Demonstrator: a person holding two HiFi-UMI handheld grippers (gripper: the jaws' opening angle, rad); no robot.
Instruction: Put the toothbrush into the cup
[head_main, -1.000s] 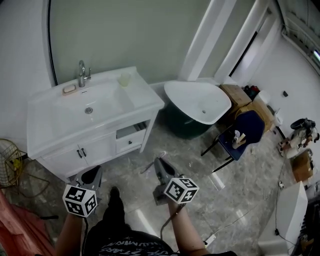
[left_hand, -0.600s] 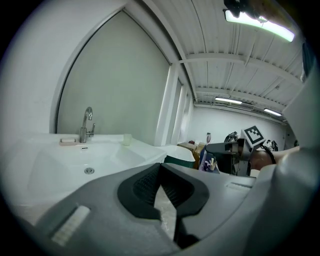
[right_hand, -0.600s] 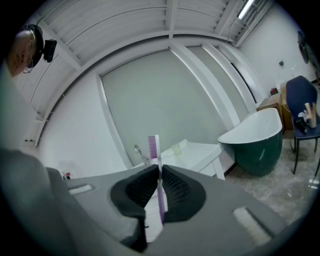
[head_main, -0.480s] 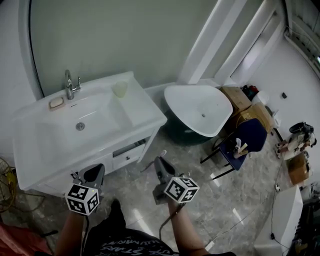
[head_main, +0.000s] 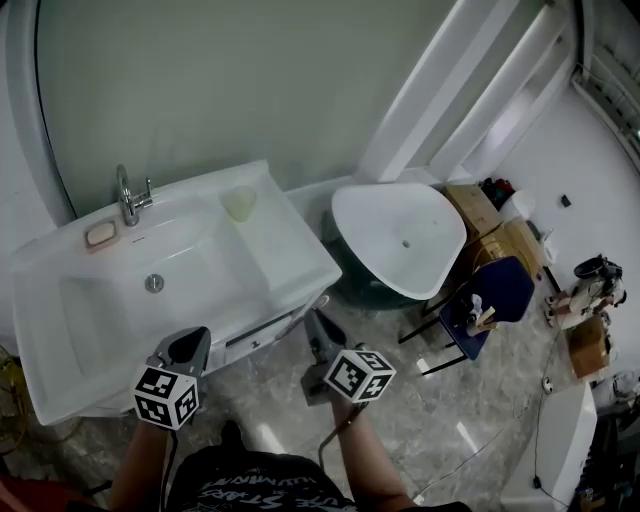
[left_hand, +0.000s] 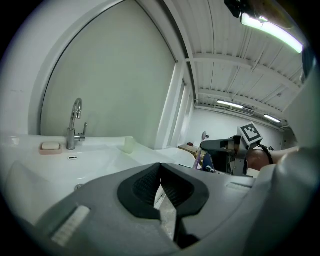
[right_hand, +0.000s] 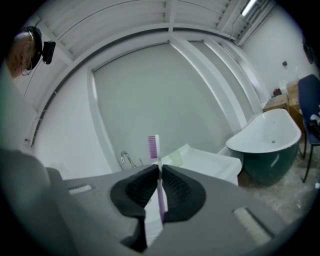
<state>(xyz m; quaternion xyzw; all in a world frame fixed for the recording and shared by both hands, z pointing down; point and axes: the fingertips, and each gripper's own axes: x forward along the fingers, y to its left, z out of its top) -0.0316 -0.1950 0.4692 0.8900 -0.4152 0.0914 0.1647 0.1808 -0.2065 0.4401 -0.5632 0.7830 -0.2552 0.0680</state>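
— Toothbrush (right_hand: 160, 195) first: does the head view show it?

— Too thin to make out there. But the white vanity (head_main: 290, 262) has drawn much closer. The left gripper (head_main: 188, 340) and right gripper (head_main: 316, 335) now hang at its front edge. The cup (head_main: 239, 203) stands on the counter beside the basin, well apart from both. I'd say the approach is nearly over.

— Left gripper view?

— Its pads are pressed together on nothing. The cup sits ahead, right of the tap (left_hand: 75, 125).

— Right gripper view?

— The pads pinch the brush's handle, bristles upright above them. Whether the cup is empty, no view shows.
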